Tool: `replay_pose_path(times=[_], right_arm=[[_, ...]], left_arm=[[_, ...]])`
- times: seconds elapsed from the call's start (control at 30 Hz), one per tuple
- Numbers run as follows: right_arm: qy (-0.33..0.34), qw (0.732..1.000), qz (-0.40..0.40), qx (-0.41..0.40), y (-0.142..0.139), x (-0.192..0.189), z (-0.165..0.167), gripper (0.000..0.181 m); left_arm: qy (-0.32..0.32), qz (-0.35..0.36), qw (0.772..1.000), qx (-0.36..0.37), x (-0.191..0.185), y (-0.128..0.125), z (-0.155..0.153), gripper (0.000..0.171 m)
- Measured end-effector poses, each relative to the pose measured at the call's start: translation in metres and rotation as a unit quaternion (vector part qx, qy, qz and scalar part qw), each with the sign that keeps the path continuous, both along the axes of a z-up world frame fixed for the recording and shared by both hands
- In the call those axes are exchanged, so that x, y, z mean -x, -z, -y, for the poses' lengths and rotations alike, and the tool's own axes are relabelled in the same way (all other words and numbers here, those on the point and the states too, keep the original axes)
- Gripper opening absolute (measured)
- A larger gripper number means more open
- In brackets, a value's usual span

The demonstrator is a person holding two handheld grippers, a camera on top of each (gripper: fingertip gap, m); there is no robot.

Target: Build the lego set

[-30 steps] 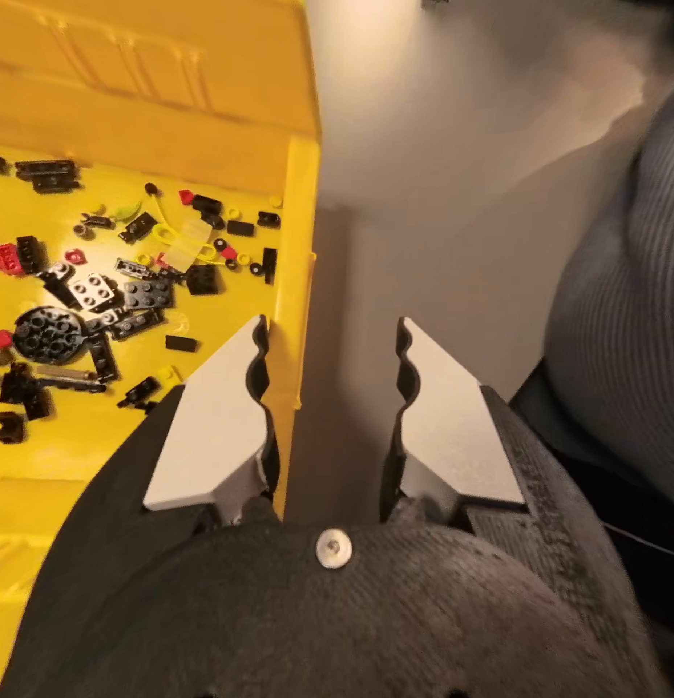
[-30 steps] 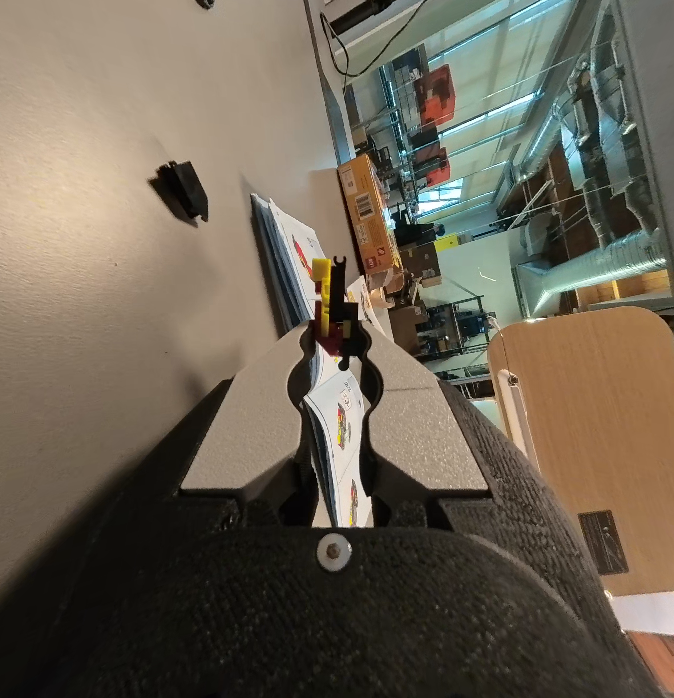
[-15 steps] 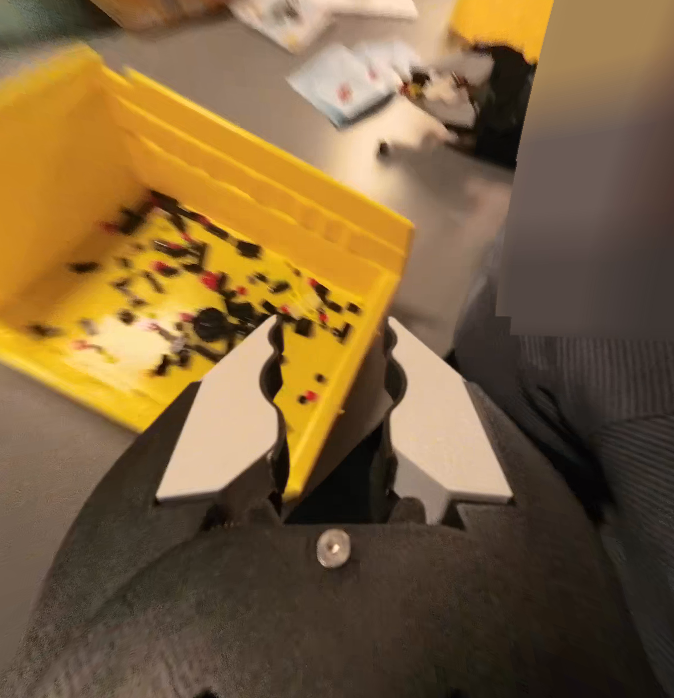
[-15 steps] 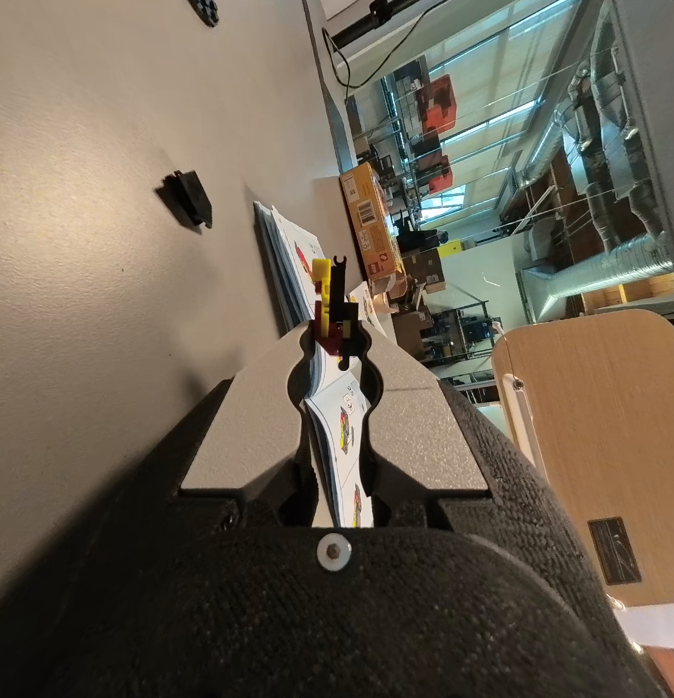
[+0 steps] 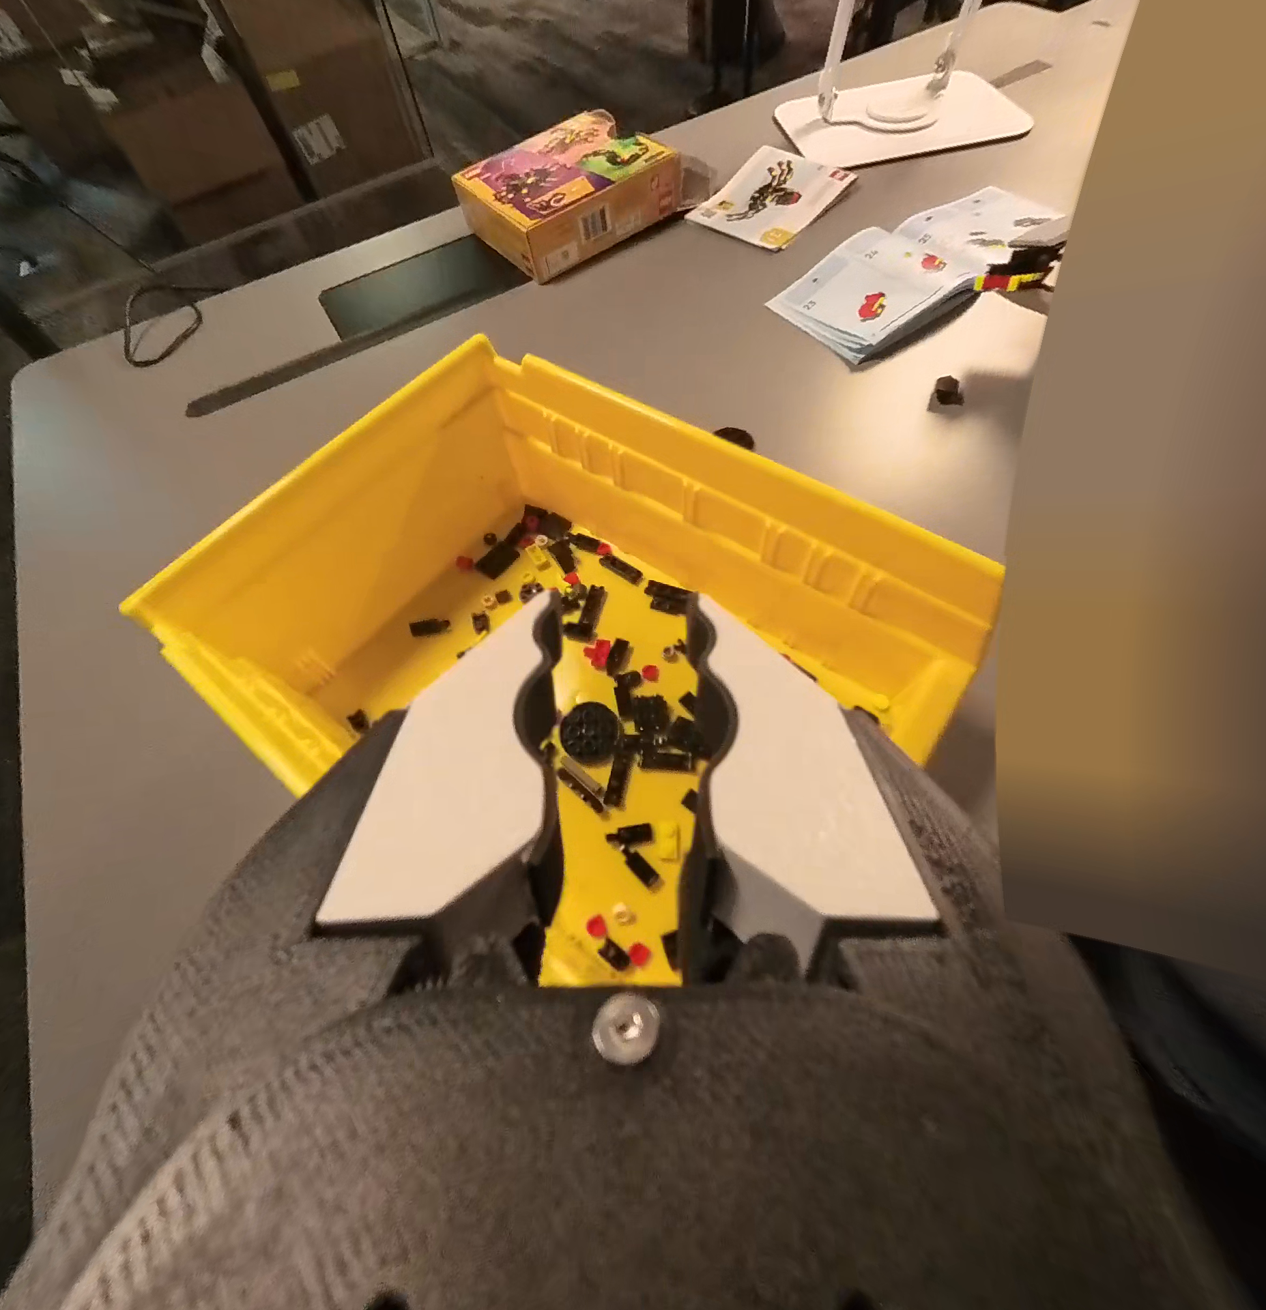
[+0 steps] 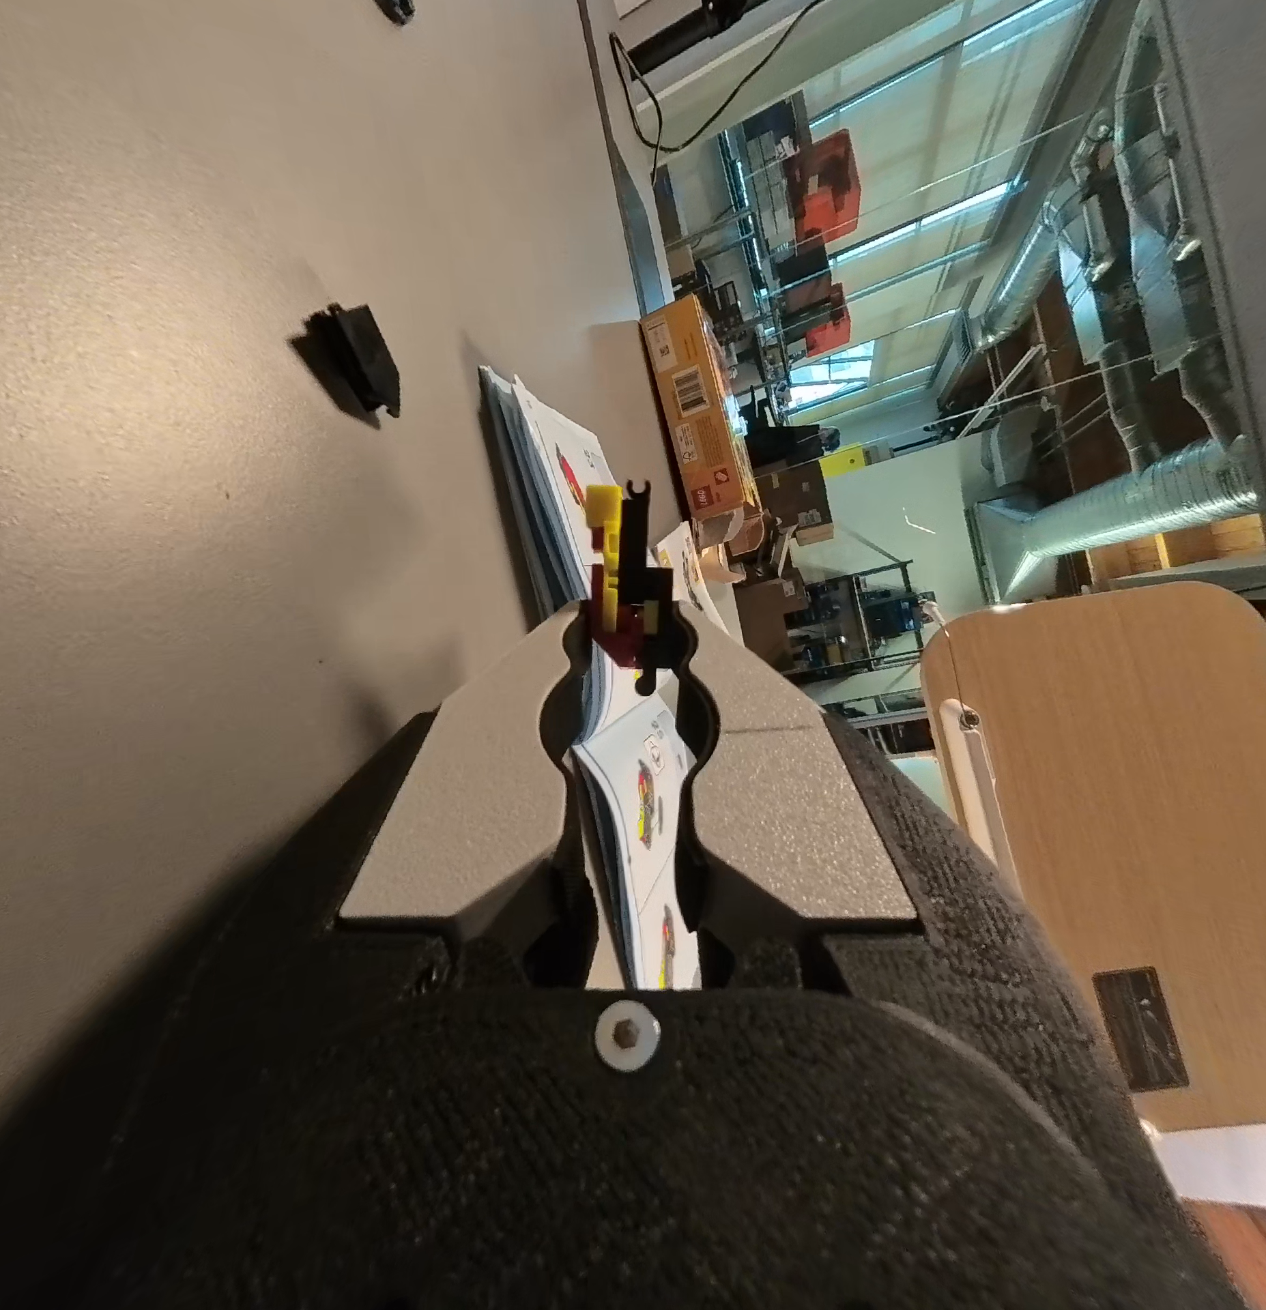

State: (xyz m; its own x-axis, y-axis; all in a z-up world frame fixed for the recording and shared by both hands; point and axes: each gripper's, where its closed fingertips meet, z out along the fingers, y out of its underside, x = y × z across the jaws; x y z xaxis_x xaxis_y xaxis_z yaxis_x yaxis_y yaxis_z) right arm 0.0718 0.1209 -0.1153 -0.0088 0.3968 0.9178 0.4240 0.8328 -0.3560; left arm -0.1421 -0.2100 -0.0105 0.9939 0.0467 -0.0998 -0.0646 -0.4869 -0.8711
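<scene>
Left tool (image 5: 626, 624) apart over one yellow bin (image 5: 757, 510) of loose pieces, right tool (image 6: 630, 624) clamped on one small lego assembly (image 6: 619, 560), two booklets, one box (image 5: 569, 191) on desk (image 5: 615, 319).

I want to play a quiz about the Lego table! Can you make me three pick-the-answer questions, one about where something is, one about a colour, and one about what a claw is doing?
1. Where are most of the loose Lego pieces?
A. in the bin
B. on the open booklet
C. on the Lego box

2. What colour is the bin?
A. blue
B. yellow
C. green

3. What is the right claw doing?
A. open and empty
B. shut on a small Lego assembly
C. shut on the booklet

Answers:
1 A, the loose Lego pieces lie on the floor of the yellow bin.
2 B, its walls and floor are yellow.
3 B, the right claw pinches the small Lego assembly at its tips, while the left claw is open over the bin.
</scene>
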Motion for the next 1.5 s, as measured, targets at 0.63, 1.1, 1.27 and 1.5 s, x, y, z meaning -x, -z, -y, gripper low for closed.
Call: replay_pose_path(times=[0.63, 1.1, 1.27, 1.5], right_arm=[[-0.005, 1.0, 0.005, -0.018, -0.001, -0.002, 0.004, 0.019], [-0.011, 1.0, 0.008, -0.009, 0.0, -0.004, 0.006, 0.019], [-0.011, 1.0, 0.009, -0.008, 0.001, -0.004, 0.006, 0.019], [-0.011, 1.0, 0.011, -0.008, 0.001, -0.004, 0.006, 0.019]], left_arm=[[-0.122, -0.092, 0.985, 0.082, 0.084, 0.024, -0.012, 0.029], [-0.026, 0.013, 0.925, 0.379, 0.08, 0.111, -0.023, 0.033], [0.052, 0.065, 0.9, 0.428, 0.052, 0.125, -0.015, 0.012], [0.099, 0.012, 0.881, 0.463, 0.04, 0.133, 0.0, 0.003]])
